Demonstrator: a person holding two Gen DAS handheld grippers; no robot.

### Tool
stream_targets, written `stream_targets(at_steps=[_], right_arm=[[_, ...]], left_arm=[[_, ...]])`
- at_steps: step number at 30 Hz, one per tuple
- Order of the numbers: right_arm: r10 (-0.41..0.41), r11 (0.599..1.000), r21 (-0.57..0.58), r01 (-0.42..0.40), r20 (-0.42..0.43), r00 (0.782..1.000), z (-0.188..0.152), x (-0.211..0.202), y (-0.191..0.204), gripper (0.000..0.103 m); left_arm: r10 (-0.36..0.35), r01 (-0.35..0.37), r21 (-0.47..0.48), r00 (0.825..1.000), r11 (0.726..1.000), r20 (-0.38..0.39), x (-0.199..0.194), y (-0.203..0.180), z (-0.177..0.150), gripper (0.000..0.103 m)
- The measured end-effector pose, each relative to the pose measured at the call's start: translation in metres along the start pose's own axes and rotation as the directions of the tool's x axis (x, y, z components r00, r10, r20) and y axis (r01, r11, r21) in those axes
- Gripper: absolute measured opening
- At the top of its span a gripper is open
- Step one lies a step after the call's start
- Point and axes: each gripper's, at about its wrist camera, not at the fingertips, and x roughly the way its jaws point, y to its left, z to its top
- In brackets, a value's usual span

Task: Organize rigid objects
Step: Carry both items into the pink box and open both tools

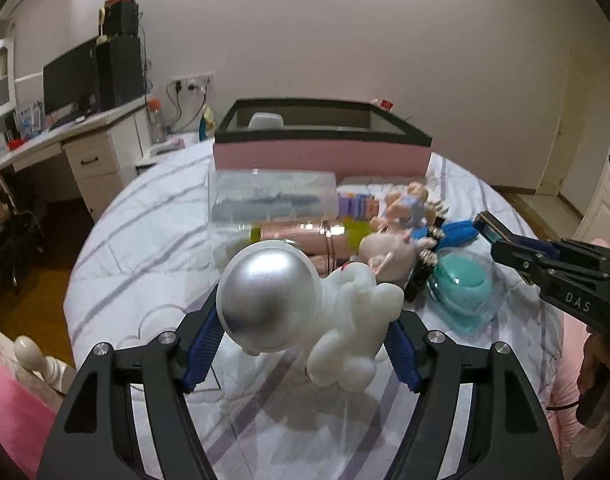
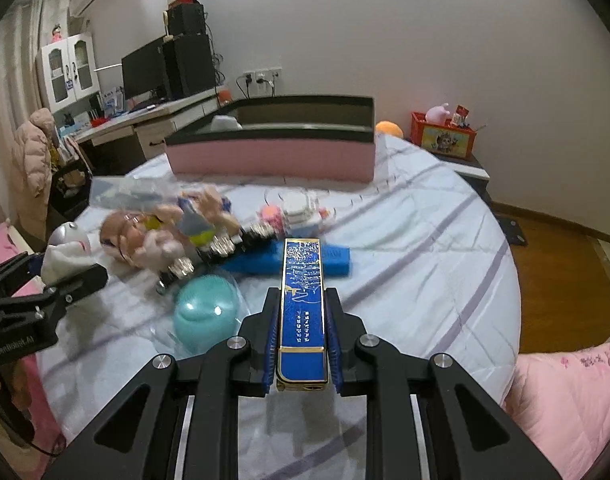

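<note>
Nearest the left wrist camera, the left gripper (image 1: 301,344) is clamped across a white astronaut figure (image 1: 305,312), silver helmet against one pad and lumpy body against the other; the rounded, uneven contact could let it twist or slip out. Alongside, the right gripper (image 2: 303,344) is shut on a slim blue box (image 2: 303,300), gripped near one end, so the long overhang may tip or strike the toy pile (image 2: 177,232) below. Both items are held above the bed (image 2: 405,248), covered by a striped white quilt. A pink storage box (image 2: 273,156) with dark rim, likely the destination, stands beyond. A desk (image 2: 153,120) with monitor lines the far wall.
</note>
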Motion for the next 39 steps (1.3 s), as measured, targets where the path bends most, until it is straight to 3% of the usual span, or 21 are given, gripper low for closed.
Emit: stream_targets(at_steps=[8,16,24,39], right_arm=[[0.020,1.000,-0.014,-0.019,0.036,0.999,0.014,-0.006,0.011,0.021],[0.018,1.000,-0.024,-0.015,0.132,0.991,0.046,-0.025,0.021,0.021],[0.014,0.999,-0.036,-0.006,0.229,0.973,0.084,-0.041,0.033,0.021],[-0.007,0.998,-0.059,0.025,0.294,0.956,0.167,-0.017,0.030,0.021]], left_arm=[[-0.021,0.021,0.000,0.999,1.000,0.028,-0.014,-0.002,0.013,0.073],[0.003,-0.008,0.029,0.987,1.000,0.159,-0.034,-0.008,0.057,0.073],[0.000,-0.011,0.044,0.970,0.999,0.242,-0.038,-0.013,0.103,0.073],[0.014,-0.040,0.086,0.957,0.995,0.289,0.013,-0.008,0.205,0.073]])
